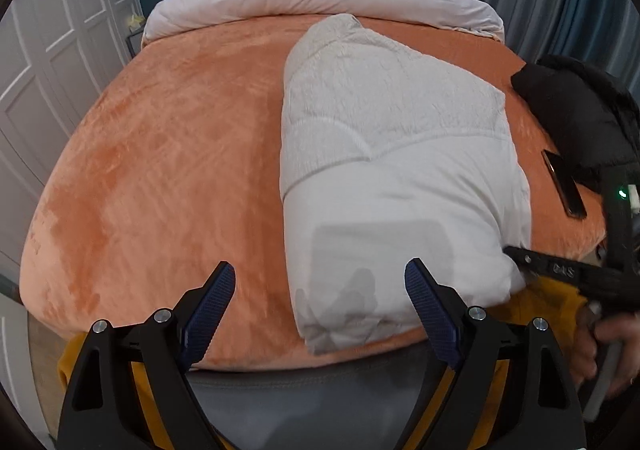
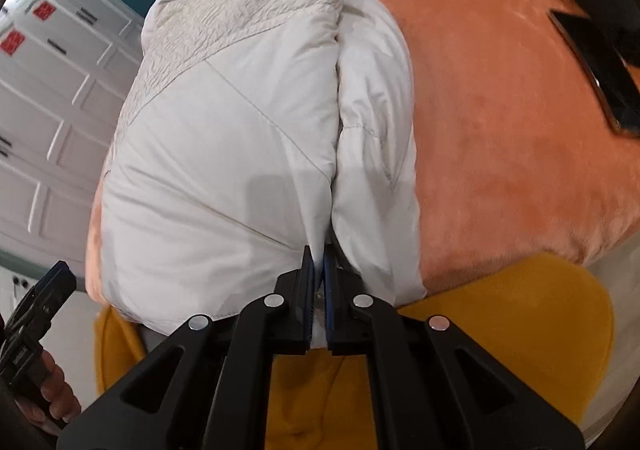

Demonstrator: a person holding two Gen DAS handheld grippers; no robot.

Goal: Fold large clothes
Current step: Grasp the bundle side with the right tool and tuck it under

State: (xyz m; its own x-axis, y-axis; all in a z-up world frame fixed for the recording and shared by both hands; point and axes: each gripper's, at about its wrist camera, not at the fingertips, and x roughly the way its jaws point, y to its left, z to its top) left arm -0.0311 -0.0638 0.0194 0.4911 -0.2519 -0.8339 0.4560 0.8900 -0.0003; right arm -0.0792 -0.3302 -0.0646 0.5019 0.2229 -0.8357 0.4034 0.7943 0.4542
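Right wrist view: right gripper pinched on near hem of white padded jacket, half-folded on orange plush bedspread. Left gripper spread wide, empty. Risk: one-sided pull likely slips the thin hem or skews the fold.

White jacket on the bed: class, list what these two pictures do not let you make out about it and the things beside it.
- White jacket: its sleeves and front, folded under in both views.
- Its hem in the right gripper: the pinched part, hidden between the pads.
- Black garment: cut by the left view's edge.
- Phone: screen too dark to read.
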